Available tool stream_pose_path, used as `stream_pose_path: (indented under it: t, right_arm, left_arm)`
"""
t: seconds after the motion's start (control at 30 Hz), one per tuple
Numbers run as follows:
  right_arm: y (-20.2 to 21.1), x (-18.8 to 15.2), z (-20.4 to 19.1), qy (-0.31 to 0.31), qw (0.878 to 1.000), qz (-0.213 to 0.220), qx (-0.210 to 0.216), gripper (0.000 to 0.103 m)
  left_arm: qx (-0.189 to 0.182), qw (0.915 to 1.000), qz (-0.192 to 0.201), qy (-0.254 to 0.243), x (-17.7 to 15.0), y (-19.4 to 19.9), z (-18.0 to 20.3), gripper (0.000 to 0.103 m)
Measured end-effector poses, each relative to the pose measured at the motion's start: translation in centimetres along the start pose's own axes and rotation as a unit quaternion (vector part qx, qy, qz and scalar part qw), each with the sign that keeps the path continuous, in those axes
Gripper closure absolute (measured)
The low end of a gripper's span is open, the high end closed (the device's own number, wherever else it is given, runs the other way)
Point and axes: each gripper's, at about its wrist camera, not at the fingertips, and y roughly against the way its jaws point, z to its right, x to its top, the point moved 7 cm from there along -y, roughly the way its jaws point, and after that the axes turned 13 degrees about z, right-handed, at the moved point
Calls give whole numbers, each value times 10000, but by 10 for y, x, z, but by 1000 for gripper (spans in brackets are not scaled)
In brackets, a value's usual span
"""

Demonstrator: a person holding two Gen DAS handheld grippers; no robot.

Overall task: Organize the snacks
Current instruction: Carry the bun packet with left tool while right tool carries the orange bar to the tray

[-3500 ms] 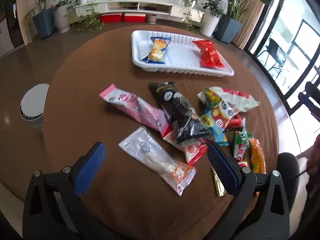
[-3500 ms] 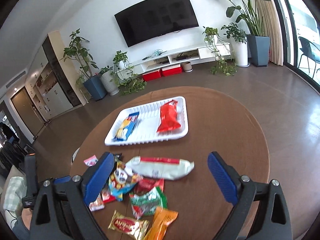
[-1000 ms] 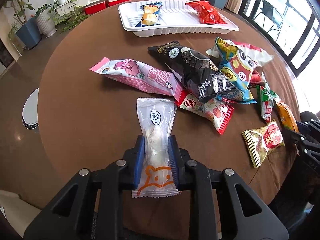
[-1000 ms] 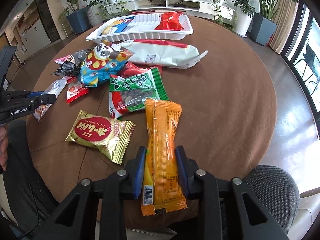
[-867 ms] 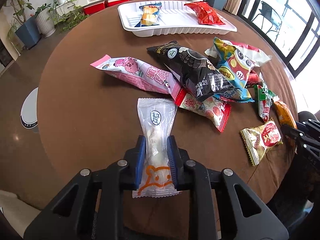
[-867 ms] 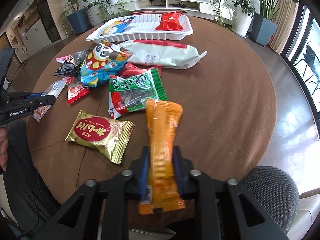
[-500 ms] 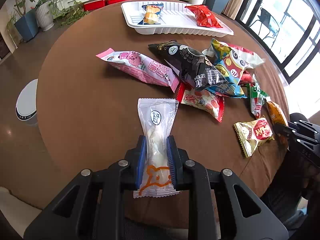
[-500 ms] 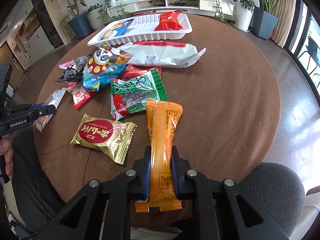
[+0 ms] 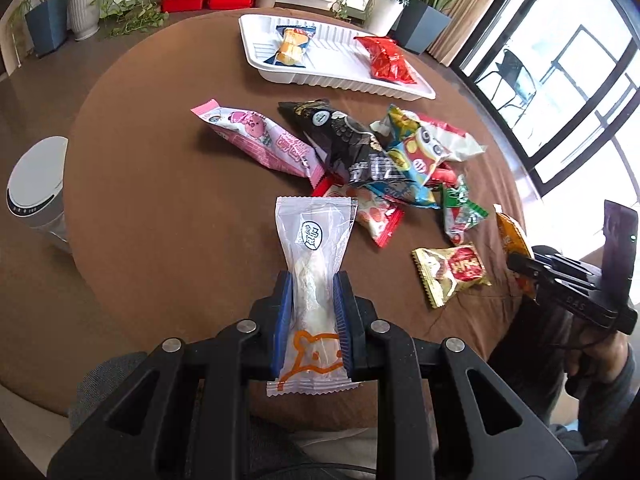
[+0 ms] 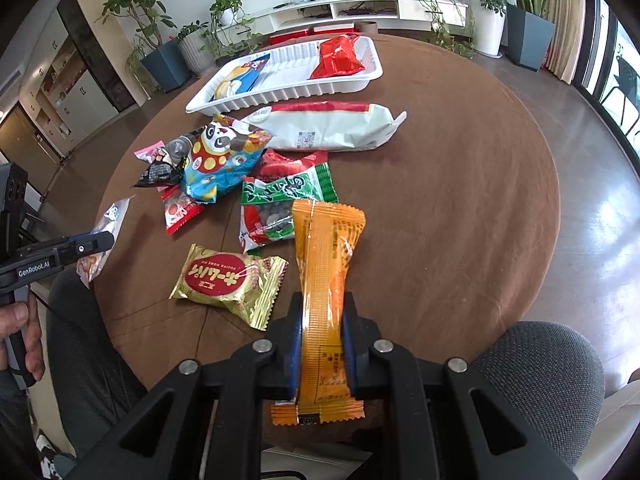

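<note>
**A:** What have you got in the tongs right now?

**B:** Both are closed tight on a packet. My left gripper (image 9: 311, 312) pinches the clear packet (image 9: 314, 248) across its lower half, with the printed end sticking out behind the pads. My right gripper (image 10: 322, 344) clamps the orange packet (image 10: 326, 264) the same way, low on its length. Both packets point out over the near edge of the table (image 9: 160, 184).

**B:** The grip is near one end on each, so I reckon the long free end will droop and swing. I'd carry them level and slowly, and cross above the pile (image 9: 384, 160) in the middle instead of dragging through it.

**A:** Where do they go?

**B:** Into the white tray (image 9: 344, 76) at the far side, I judge. It holds two things: a blue-and-yellow packet (image 9: 293, 46) at its left end and a red packet (image 9: 386, 58) at its right end. The ribbed middle between them is bare.

**A:** So aim there?

**B:** Yes. I'd lay each packet flat in that gap, side by side, bringing it low over the rim before I let go, so neither one lands on the two already inside.
</note>
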Motion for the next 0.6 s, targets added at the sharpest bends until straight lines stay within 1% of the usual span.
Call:
stream_pose_path:
  t: [0.13, 0.3, 0.47, 0.6]
  right_arm:
    - [7, 11, 7, -217, 9996, 121, 120, 85]
    - [12, 32, 20, -363, 9988, 320, 108, 85]
    - [18, 65, 38, -490, 9969, 612, 60, 85]
    - [23, 103, 53, -613, 9937, 933, 51, 85]
  left_arm:
    - [-114, 9997, 161, 115, 7, 12, 0, 84]
    - [-309, 9986, 380, 195, 25, 23, 4, 84]
    - [-347, 9970, 681, 144, 62, 30, 4, 84]
    - [-395, 9951, 898, 107, 101, 30, 1, 84]
